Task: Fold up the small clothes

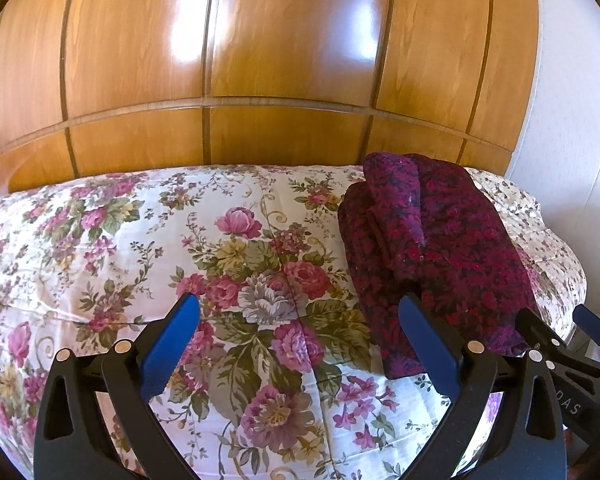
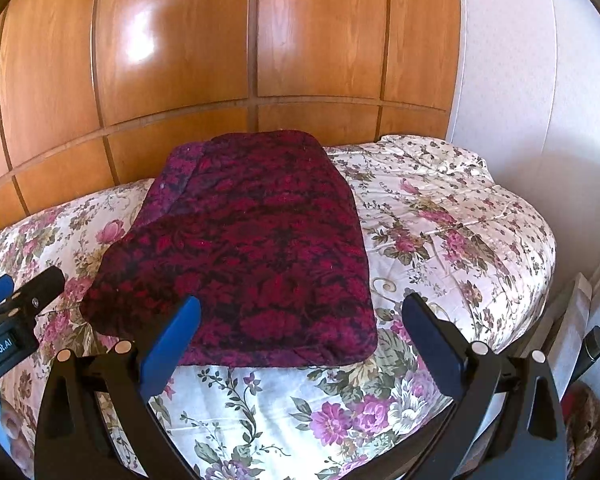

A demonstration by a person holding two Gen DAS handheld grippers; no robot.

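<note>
Both our left gripper point(image 1: 300, 346) and right gripper point(image 2: 302, 346) hang with jaws apart, holding nothing. The dark red garment point(image 2: 244, 248) lies folded on the bed point(image 2: 440, 240), at twelve o'clock of the right gripper. We judge this fold complete; next comes a final fold or another garment.

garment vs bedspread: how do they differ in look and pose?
The garment is dark red-and-black with a dense pattern; the bedspread is white with spaced pink flowers. The garment is folded into a compact stack with a sleeve-like fold on its left; the bedspread lies spread out beneath it. Both are patterned fabric. Left gripper and right gripper are open, touching neither.
</note>
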